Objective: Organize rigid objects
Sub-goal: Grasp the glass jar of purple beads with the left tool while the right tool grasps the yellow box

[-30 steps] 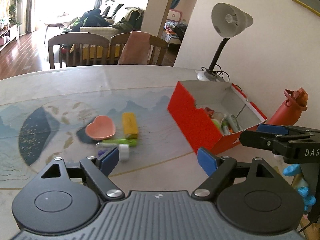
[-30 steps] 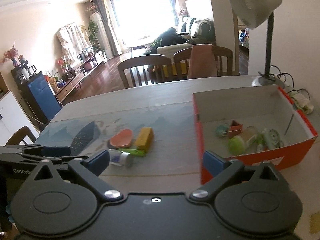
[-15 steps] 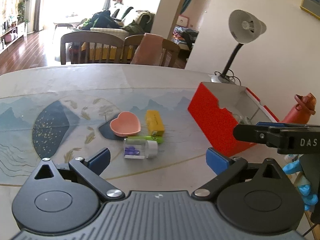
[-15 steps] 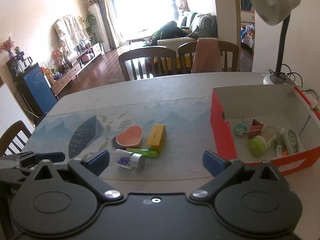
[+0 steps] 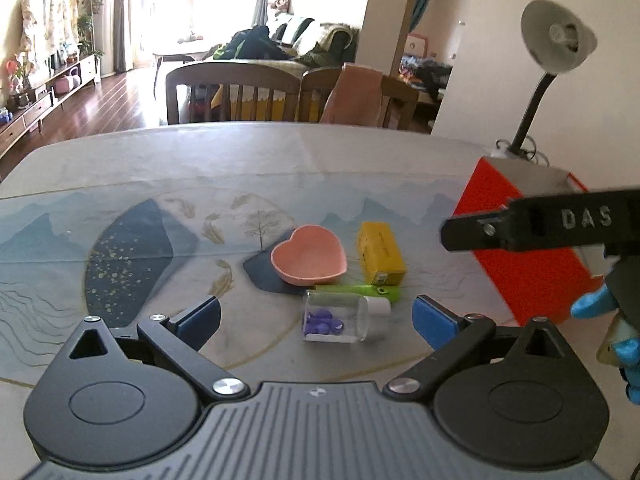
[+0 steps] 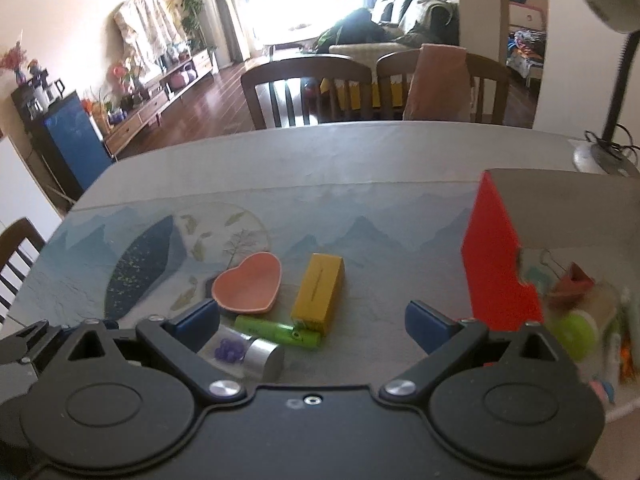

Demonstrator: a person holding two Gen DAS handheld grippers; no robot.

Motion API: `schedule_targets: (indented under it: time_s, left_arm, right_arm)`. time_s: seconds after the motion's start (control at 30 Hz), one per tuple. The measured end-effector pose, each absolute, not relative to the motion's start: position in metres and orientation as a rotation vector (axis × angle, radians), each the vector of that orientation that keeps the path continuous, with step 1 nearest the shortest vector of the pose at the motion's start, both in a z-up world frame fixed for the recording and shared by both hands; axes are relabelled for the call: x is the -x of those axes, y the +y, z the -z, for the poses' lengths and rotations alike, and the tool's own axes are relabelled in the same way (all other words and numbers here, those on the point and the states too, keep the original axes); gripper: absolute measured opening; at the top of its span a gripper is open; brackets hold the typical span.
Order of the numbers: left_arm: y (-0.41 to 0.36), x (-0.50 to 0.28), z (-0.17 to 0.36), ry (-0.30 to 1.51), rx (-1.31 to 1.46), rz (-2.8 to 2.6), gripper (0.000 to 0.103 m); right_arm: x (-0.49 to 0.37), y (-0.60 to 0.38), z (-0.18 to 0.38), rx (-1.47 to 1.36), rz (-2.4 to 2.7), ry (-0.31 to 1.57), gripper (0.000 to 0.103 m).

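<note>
A small cluster lies on the patterned table mat: a pink heart-shaped dish [image 5: 309, 255] [image 6: 248, 282], a yellow box [image 5: 380, 253] [image 6: 319, 291], a green tube [image 5: 360, 291] [image 6: 278, 331] and a clear bottle with purple beads [image 5: 336, 319] [image 6: 240, 354] on its side. My left gripper [image 5: 316, 318] stands open, the bottle lying on the mat between its blue pads, untouched. My right gripper [image 6: 312, 322] is open too, above the tube and box, holding nothing. A red cardboard box [image 5: 516, 256] [image 6: 500, 268] to the right holds several small items.
A grey desk lamp [image 5: 556, 44] stands behind the red box at the wall. Wooden chairs [image 5: 236, 92] line the table's far edge. The right gripper's black body [image 5: 540, 224] crosses in front of the red box in the left wrist view, with blue-gloved fingers [image 5: 596, 304] below it.
Both grippers have come down and closer to the cluster, the right one shifting left away from the red box. The left jaws widened. The objects lie where they were.
</note>
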State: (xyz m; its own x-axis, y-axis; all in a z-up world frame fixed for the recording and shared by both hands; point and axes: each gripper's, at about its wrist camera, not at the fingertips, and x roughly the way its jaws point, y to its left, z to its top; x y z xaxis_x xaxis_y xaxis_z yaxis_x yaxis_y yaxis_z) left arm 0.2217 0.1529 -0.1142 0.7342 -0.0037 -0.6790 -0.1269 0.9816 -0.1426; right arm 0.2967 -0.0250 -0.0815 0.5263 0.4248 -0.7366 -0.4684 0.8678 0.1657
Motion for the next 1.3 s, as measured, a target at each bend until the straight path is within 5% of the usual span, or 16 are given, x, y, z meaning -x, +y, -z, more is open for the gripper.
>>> schedule_targets:
  time_s: [0.33, 1.03, 1.3]
  left_arm:
    - [0.145, -0.252, 0.15, 0.798, 0.188, -0.093, 0.102]
    - [0.125, -0.269, 0.177, 0.802, 0.152, -0.059, 0.101]
    - [0.121, -0.265, 0.184, 0.826, 0.161, -0.026, 0.082]
  right_arm:
    - [-0.343, 0.001, 0.123, 0.136, -0.512, 0.941, 0.09]
    - [-0.369, 0.029, 0.163, 0.238, -0.486, 0.982, 0.052]
    - [-0.367, 0.03, 0.163, 0.256, -0.492, 0.954, 0.037]
